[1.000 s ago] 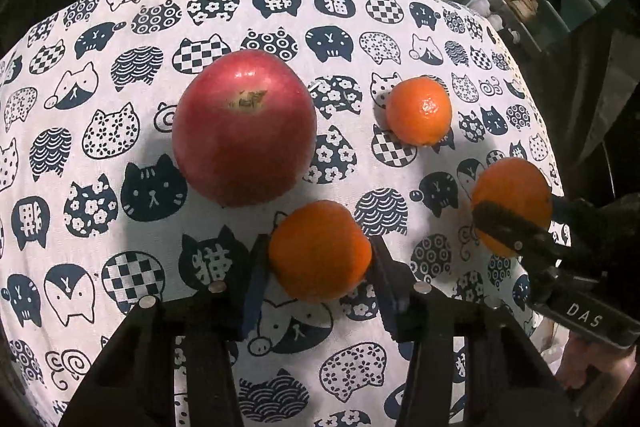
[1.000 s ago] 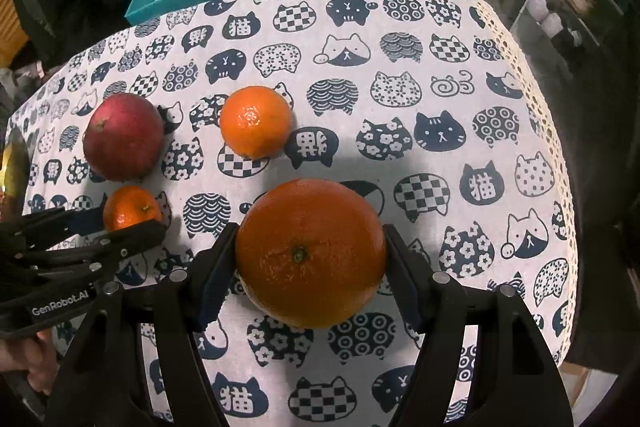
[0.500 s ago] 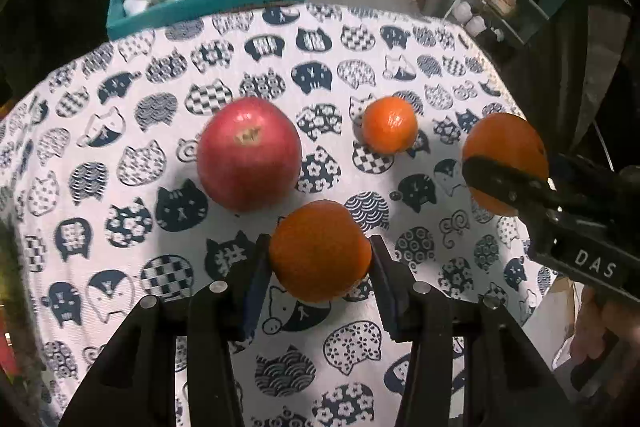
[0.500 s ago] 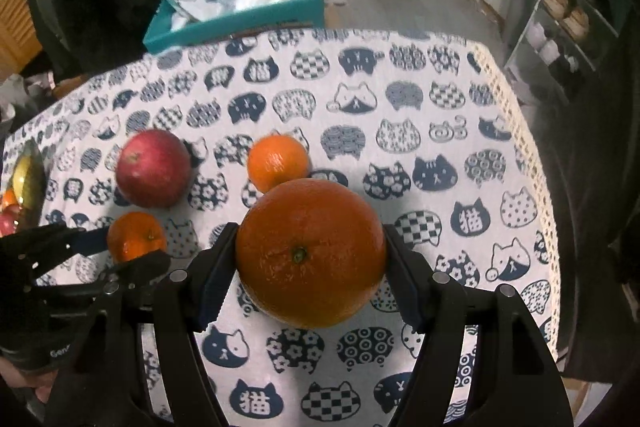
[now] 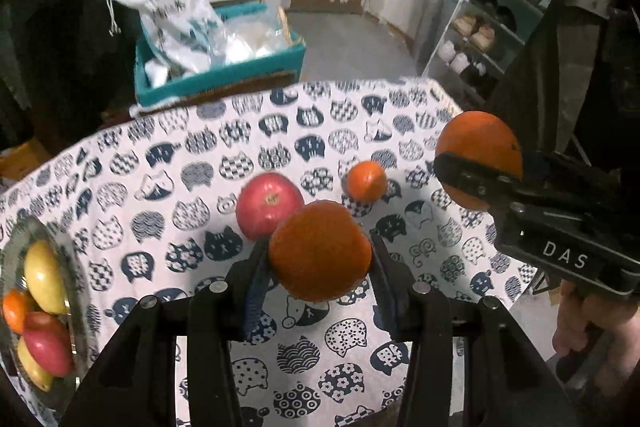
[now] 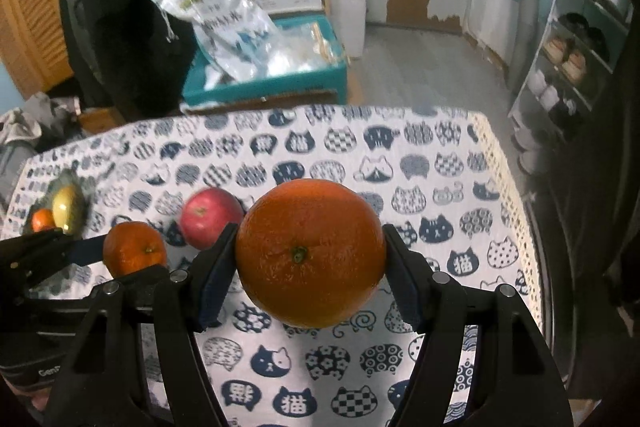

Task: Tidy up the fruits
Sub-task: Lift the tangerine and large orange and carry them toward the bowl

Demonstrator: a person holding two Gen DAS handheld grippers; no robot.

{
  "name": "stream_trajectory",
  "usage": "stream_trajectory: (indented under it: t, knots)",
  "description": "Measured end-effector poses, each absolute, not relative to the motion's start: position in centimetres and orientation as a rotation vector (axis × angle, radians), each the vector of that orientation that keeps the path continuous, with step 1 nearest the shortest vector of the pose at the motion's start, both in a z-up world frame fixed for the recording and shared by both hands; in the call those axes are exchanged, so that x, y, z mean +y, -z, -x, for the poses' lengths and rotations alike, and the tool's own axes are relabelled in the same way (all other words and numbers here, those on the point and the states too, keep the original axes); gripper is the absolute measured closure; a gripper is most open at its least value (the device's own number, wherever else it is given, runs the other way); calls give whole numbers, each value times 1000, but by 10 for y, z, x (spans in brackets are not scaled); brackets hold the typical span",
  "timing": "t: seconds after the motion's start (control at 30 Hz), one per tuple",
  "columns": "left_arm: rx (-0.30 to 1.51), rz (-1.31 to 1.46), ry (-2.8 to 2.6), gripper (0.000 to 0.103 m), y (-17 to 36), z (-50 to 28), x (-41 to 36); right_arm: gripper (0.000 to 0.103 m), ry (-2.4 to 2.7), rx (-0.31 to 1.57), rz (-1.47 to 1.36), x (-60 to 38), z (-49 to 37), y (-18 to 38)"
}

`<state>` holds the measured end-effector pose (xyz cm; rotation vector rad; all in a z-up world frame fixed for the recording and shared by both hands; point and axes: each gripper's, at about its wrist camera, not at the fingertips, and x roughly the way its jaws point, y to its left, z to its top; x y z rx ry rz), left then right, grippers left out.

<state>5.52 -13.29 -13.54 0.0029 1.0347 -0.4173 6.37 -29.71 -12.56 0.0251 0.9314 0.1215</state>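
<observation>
My left gripper point(image 5: 318, 263) is shut on a mandarin point(image 5: 319, 250) and holds it above the cat-print tablecloth point(image 5: 180, 171). My right gripper point(image 6: 308, 263) is shut on a large orange point(image 6: 310, 253), also lifted; it shows in the left wrist view point(image 5: 478, 151) at the right. A red apple point(image 5: 267, 203) and a small mandarin point(image 5: 366, 181) lie on the cloth beyond the left gripper. A glass bowl point(image 5: 78, 291) at the left edge holds yellow and red fruit. In the right wrist view the left gripper's mandarin point(image 6: 134, 247) sits left of the apple point(image 6: 208, 217).
A teal box point(image 5: 224, 75) with plastic bags stands behind the table. A shoe rack point(image 5: 492, 23) is at the far right. The table's right edge point(image 6: 516, 211) drops off near the right gripper.
Both grippers have risen and pulled back with their fruit; the table looks farther away. The fruit bowl has come into view at the left.
</observation>
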Motion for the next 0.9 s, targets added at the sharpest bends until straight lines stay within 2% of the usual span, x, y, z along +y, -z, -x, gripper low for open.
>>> stream_trajectory:
  t: [0.3,0.9]
  knots:
    - [940,4,438,55,92,-42,-125,34,-177,844,-17,-281,-48,83]
    - [813,29,434,55,38,-21,-89,34,-237,735,5,-254,-29,37]
